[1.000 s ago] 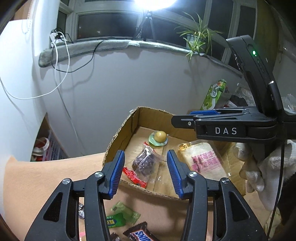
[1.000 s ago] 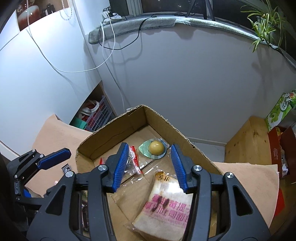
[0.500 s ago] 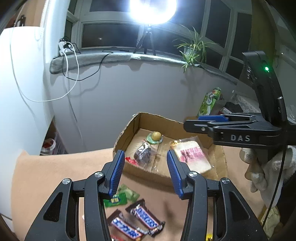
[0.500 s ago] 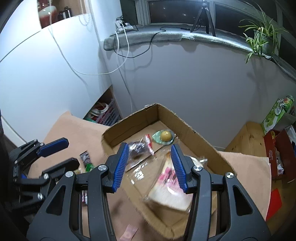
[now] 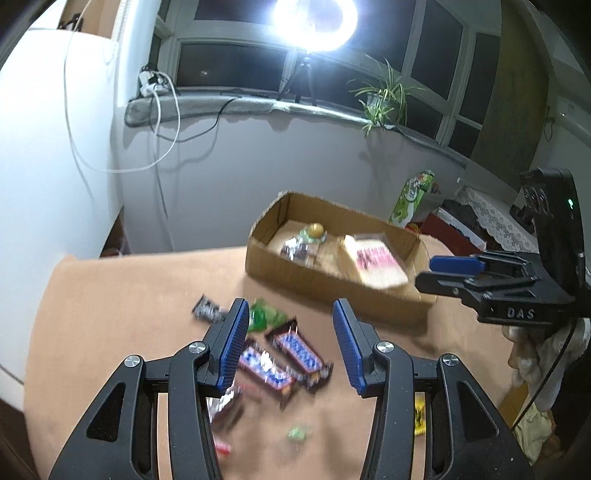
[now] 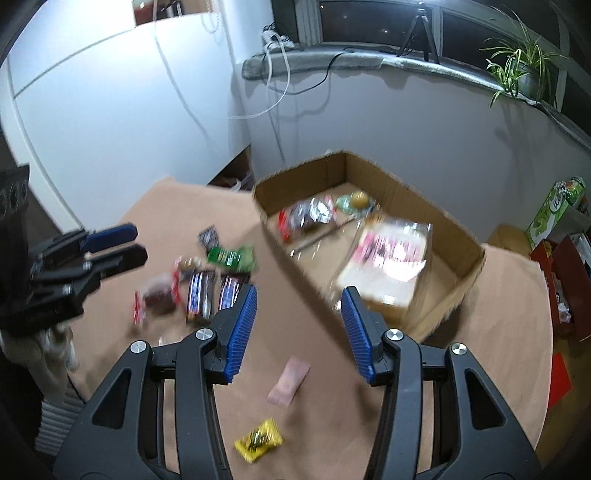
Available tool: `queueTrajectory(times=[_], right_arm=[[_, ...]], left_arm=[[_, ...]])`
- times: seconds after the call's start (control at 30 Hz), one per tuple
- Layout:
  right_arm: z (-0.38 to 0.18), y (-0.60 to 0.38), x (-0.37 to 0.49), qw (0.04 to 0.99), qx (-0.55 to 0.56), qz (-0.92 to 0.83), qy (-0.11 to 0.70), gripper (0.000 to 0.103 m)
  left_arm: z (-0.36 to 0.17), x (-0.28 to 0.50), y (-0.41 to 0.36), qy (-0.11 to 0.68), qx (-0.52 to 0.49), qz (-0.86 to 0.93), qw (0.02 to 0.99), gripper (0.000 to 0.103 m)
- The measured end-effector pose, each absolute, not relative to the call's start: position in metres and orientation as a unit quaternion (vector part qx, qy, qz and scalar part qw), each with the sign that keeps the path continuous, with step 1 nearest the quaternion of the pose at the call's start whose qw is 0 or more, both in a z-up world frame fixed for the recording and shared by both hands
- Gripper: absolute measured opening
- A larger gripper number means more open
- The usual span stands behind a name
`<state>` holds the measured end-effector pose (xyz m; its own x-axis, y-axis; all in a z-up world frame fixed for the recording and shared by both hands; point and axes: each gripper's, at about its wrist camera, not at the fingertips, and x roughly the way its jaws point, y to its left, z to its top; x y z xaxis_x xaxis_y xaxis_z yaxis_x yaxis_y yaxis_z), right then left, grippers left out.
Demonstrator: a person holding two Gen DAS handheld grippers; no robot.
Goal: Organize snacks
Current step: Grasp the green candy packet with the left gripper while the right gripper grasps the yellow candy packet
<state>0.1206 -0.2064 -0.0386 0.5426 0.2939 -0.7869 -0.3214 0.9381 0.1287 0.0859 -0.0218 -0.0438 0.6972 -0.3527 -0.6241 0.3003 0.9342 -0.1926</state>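
Snacks [image 5: 284, 354] lie scattered on the worktop [image 5: 122, 314] near the cardboard box [image 6: 461, 236]; both grippers' fingers [image 5: 233, 341] [image 6: 242, 328] apart, empty.

A ring light [image 5: 314, 23] blazes white at the top of the left wrist view, blown out with glare against dark night windows [image 5: 231, 66]. Snacks on the worktop [image 6: 229, 218] smear with motion blur, the wall cables [image 5: 162, 122] cast soft shadows, and fisheye curvature bends both views into black corners.
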Motion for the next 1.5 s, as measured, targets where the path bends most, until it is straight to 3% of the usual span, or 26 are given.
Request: queueTrajectory(times=[0.77, 0.87, 1.17, 1.37, 1.5], right_arm=[[-0.129, -0.212, 0.032, 0.830, 0.050, 0.162, 0.531, 0.050], [-0.132, -0.209, 0.031, 0.830, 0.052, 0.161, 0.531, 0.050], [-0.134, -0.194, 0.035, 0.834, 0.032, 0.150, 0.530, 0.050], [-0.136, -0.173, 0.037, 0.841, -0.021, 0.142, 0.522, 0.050], [-0.137, -0.169, 0.036, 0.844, -0.046, 0.136, 0.517, 0.040]], left_arm=[[-0.117, 0.035, -0.031, 0.421, -0.014, -0.196, 0.886, 0.046], [-0.123, 0.036, -0.033, 0.425, -0.003, -0.197, 0.884, 0.041], [-0.136, 0.040, -0.036, 0.436, 0.018, -0.195, 0.878, 0.040], [-0.141, 0.041, -0.040, 0.439, 0.027, -0.194, 0.877, 0.034], [-0.142, 0.041, -0.043, 0.439, 0.028, -0.193, 0.877, 0.028]])
